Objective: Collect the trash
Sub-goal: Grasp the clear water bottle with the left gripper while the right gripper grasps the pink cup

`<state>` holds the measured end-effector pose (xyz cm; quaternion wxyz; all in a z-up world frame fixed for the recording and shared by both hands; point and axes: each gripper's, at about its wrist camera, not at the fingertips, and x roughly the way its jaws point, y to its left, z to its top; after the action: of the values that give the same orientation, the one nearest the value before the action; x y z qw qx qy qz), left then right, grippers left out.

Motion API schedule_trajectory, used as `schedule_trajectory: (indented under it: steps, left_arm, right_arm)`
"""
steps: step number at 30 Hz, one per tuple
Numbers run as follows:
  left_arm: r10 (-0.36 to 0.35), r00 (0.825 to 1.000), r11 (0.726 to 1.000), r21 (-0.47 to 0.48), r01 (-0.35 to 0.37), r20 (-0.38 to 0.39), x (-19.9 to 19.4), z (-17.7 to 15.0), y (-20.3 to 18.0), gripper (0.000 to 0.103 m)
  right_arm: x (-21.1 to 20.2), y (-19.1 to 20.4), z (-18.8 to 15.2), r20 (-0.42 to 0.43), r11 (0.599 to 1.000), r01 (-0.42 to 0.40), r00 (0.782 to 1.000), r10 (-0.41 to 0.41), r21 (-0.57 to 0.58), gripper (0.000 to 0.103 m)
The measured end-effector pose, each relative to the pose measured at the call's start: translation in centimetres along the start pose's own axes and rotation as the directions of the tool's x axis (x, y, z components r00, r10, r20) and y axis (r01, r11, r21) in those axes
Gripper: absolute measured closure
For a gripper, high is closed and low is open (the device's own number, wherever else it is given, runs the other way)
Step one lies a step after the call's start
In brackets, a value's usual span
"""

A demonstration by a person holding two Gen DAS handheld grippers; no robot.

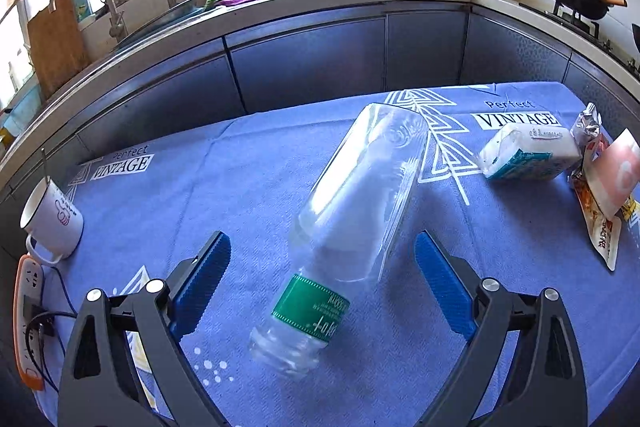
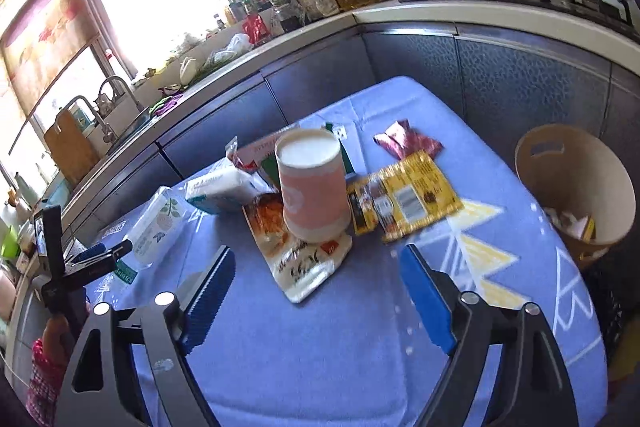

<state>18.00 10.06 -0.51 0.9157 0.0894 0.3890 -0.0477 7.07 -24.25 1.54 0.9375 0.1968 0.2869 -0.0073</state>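
Note:
A clear empty plastic bottle [image 1: 360, 195] with a green label lies on the blue tablecloth [image 1: 200, 187]. My left gripper [image 1: 323, 239] is open and straddles the bottle's lower half, its blue pads clear of both sides. In the right wrist view the same bottle [image 2: 154, 227] lies at the left. An upturned pink paper cup [image 2: 314, 187] stands on an orange snack wrapper [image 2: 300, 267], just ahead of my open, empty right gripper [image 2: 316, 253]. A yellow wrapper [image 2: 408, 199] and a maroon wrapper [image 2: 404, 139] lie beyond it.
A tan bin [image 2: 532, 155] with some trash inside stands off the table's right edge. A tissue pack [image 1: 528, 155] lies near the wrappers. A white mug [image 1: 52, 219] and an orange power strip [image 1: 28, 307] sit at the left edge. Kitchen cabinets [image 1: 320, 59] run behind.

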Motion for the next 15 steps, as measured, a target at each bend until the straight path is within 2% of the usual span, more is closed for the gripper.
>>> schedule_trajectory:
  steps: [2, 6, 7, 8, 9, 10, 13, 15]
  left_arm:
    - [0.013, 1.000, 0.999, 0.035, -0.013, -0.012, 1.1, 0.4, -0.9, 0.008]
    - [0.046, 0.997, 0.998, 0.046, -0.043, -0.062, 3.1, 0.5, -1.6, 0.008]
    - [0.048, 0.997, 0.998, 0.040, -0.045, -0.068, 3.4, 0.6, -1.5, 0.017]
    - [0.035, 0.996, 0.999, 0.034, -0.033, -0.077, 3.7, 0.6, -1.5, 0.025]
    - [0.029, 0.996, 0.999, 0.029, -0.027, -0.086, 3.8, 0.5, -1.5, 0.034]
    - [0.038, 0.996, 0.999, 0.028, -0.036, -0.076, 3.5, 0.3, -1.5, 0.039]
    - [0.035, 0.998, 0.999, 0.021, -0.034, -0.049, 1.9, -0.5, -1.4, 0.041]
    - [-0.001, 0.999, 1.000, -0.029, 0.000, -0.038, 0.1, -1.4, -0.8, 0.042]
  right_arm:
    - [1.6, 0.8, 1.7, 0.013, 0.998, 0.019, 1.000, -0.018, -0.054, 0.013]
    - [6.1, 1.1, 4.0, -0.036, 0.997, 0.020, 0.999, -0.023, -0.077, 0.013]
    - [7.2, 1.0, 4.4, -0.048, 0.997, 0.021, 0.999, -0.025, -0.077, 0.013]
    - [8.1, 0.9, 4.5, -0.059, 0.997, 0.021, 0.998, -0.025, -0.080, 0.015]
    - [8.9, 0.9, 4.6, -0.074, 0.996, 0.006, 0.997, -0.012, -0.084, 0.026]
    - [9.3, 0.8, 4.5, -0.091, 0.996, -0.010, 0.996, 0.002, -0.084, 0.051]
    - [7.1, 0.8, 3.9, -0.032, 0.997, -0.062, 0.998, 0.060, -0.053, 0.052]
    - [3.9, 1.6, 2.8, 0.029, 0.993, -0.084, 0.996, 0.087, -0.085, 0.052]
